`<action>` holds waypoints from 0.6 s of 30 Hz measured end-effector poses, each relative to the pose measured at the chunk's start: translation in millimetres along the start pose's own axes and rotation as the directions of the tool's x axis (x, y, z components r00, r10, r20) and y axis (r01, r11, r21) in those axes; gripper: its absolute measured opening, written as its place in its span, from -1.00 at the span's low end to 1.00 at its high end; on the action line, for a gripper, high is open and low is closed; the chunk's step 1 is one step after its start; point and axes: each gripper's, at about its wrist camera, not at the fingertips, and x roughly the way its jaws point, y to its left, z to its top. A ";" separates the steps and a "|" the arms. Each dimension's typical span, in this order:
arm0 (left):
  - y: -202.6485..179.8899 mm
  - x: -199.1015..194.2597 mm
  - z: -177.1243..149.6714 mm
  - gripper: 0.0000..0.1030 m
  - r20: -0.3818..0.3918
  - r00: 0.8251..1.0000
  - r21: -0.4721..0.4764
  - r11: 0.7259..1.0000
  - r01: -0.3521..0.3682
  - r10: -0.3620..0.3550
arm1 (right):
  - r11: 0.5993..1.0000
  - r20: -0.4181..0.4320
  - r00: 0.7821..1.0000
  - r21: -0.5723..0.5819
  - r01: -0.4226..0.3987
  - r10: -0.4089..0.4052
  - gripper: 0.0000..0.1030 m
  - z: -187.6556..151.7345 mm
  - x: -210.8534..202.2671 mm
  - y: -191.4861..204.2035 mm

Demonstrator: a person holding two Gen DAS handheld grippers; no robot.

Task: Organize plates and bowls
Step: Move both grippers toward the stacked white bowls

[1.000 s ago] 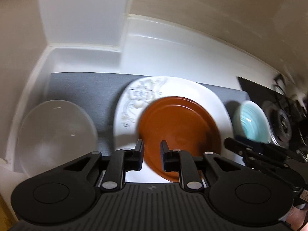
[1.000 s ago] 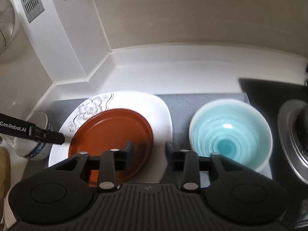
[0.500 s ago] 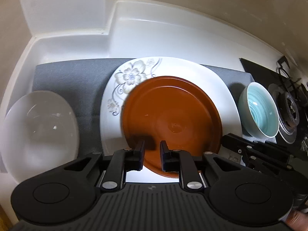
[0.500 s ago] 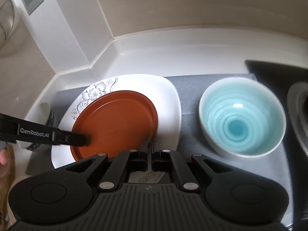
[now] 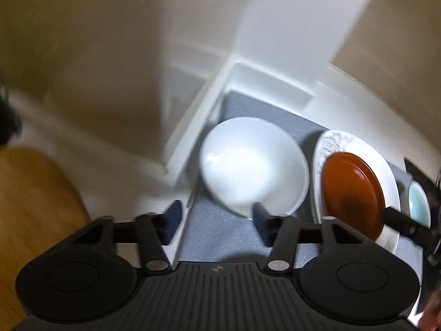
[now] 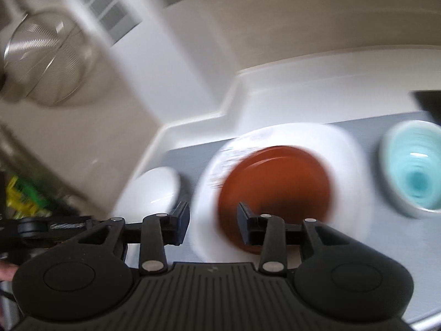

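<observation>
White bowl [image 5: 253, 165] sits centre frame on grey mat [image 5: 220, 237], just ahead of left gripper [image 5: 217, 218], nearer it than right gripper [image 6: 212, 218]. Both jaws opening, nothing between. Brown plate [image 6: 275, 190] rests on white plate [image 6: 347, 165], teal bowl [image 6: 413, 165] far right.

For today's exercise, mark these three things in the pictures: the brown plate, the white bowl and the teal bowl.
Brown plate [image 6: 275, 179]: right wrist view, centre of its face.
White bowl [image 5: 253, 165]: left wrist view, middle of its inside.
Teal bowl [image 6: 416, 176]: right wrist view, inside near the bottom.
</observation>
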 end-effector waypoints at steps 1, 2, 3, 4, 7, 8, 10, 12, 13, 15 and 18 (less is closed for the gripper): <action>5.8 3.3 1.9 -0.27 -0.014 1.000 -0.028 0.999 0.020 -0.020 | 1.000 -0.014 1.000 -0.013 -0.016 0.016 -0.17 0.7 7.8 8.2; 10.9 5.7 2.7 -0.28 -0.018 0.999 -0.052 0.998 0.047 -0.048 | 0.999 -0.029 0.999 -0.024 -0.030 0.029 -0.17 1.4 14.7 15.7; 14.6 7.3 3.7 -0.31 -0.017 0.997 -0.070 0.995 0.075 -0.076 | 0.999 -0.047 0.998 -0.031 -0.044 0.043 -0.17 1.9 21.4 22.5; 16.5 8.7 4.4 -0.32 -0.018 0.996 -0.077 0.993 0.089 -0.090 | 0.998 -0.065 0.996 -0.038 -0.057 0.054 -0.17 1.7 29.1 27.8; 21.7 9.8 5.5 -0.37 -0.008 0.993 -0.090 0.989 0.114 -0.115 | 0.995 -0.120 0.989 -0.040 -0.088 0.083 -0.17 1.7 50.1 39.9; 24.4 9.7 5.0 -0.37 -0.006 0.992 -0.096 0.987 0.128 -0.130 | 0.995 -0.132 0.987 -0.024 -0.096 0.092 -0.17 2.0 52.8 41.9; 27.0 11.7 5.4 -0.40 -0.005 0.990 -0.116 0.983 0.140 -0.141 | 0.994 -0.158 0.981 -0.010 -0.112 0.109 -0.17 3.5 62.9 46.0; 30.9 17.0 5.1 -0.44 -0.012 0.988 -0.141 0.978 0.152 -0.156 | 0.995 -0.173 0.981 -0.016 -0.096 0.092 -0.17 1.8 71.8 50.7; 33.2 19.1 5.1 -0.54 -0.013 0.985 -0.156 0.973 0.169 -0.173 | 0.995 -0.173 0.981 -0.012 -0.095 0.091 -0.17 3.2 74.6 52.1; 35.8 21.8 7.9 -0.67 -0.011 0.979 -0.179 0.963 0.201 -0.206 | 0.996 -0.164 0.982 0.010 -0.092 0.093 -0.18 5.8 78.8 49.5; 31.4 20.7 8.3 -0.67 -0.004 0.981 -0.164 0.968 0.191 -0.195 | 0.998 -0.192 0.980 0.014 -0.057 0.058 -0.33 8.2 91.7 51.1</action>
